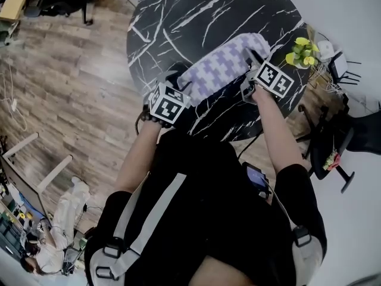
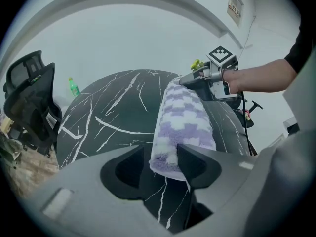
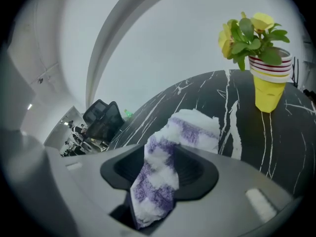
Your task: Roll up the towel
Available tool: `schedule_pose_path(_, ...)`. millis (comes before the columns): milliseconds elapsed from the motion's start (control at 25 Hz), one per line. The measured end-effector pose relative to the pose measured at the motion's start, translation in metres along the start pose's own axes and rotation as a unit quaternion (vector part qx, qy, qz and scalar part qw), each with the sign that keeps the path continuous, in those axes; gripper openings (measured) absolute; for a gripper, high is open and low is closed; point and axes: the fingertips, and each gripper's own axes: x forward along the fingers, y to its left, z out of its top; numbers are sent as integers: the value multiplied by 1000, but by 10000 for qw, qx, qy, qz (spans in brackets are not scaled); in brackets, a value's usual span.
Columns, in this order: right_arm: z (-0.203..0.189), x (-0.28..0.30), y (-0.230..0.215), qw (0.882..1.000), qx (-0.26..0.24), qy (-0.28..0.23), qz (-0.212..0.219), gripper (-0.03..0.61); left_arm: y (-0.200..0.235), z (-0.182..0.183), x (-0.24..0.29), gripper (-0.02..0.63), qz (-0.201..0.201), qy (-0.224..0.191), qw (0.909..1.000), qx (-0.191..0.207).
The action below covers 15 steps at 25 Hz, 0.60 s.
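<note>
A purple-and-white checked towel point(image 1: 223, 64) lies rolled into a cylinder on the round black marble table point(image 1: 196, 16), near its front edge. My left gripper point(image 1: 178, 91) is shut on the roll's left end; in the left gripper view that end point(image 2: 180, 127) sits pinched between the jaws of the left gripper point(image 2: 162, 154). My right gripper point(image 1: 253, 70) is shut on the other end. In the right gripper view a fold of towel point(image 3: 195, 127) runs down through the right gripper point(image 3: 160, 169). The right gripper point(image 2: 190, 80) also shows at the far end in the left gripper view.
A yellow pot of yellow flowers point(image 1: 302, 52) stands at the table's right edge, close to the right gripper, and shows large as the flower pot point(image 3: 269, 85). Black office chairs point(image 1: 339, 148) point(image 2: 29, 98) stand beside the table. A green bottle point(image 2: 74, 87) is at the far rim.
</note>
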Motion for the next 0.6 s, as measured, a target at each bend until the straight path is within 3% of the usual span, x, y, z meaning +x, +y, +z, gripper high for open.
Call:
schedule_pose_path(400, 5, 22, 13, 9996, -137, -59, -251, 184, 15, 13, -20, 222, -219, -317, 9993, 10)
schedule_pose_path(600, 7, 28, 17, 9994, -136, -106, -302, 184, -6, 24, -23, 222, -684, -490, 9964, 133)
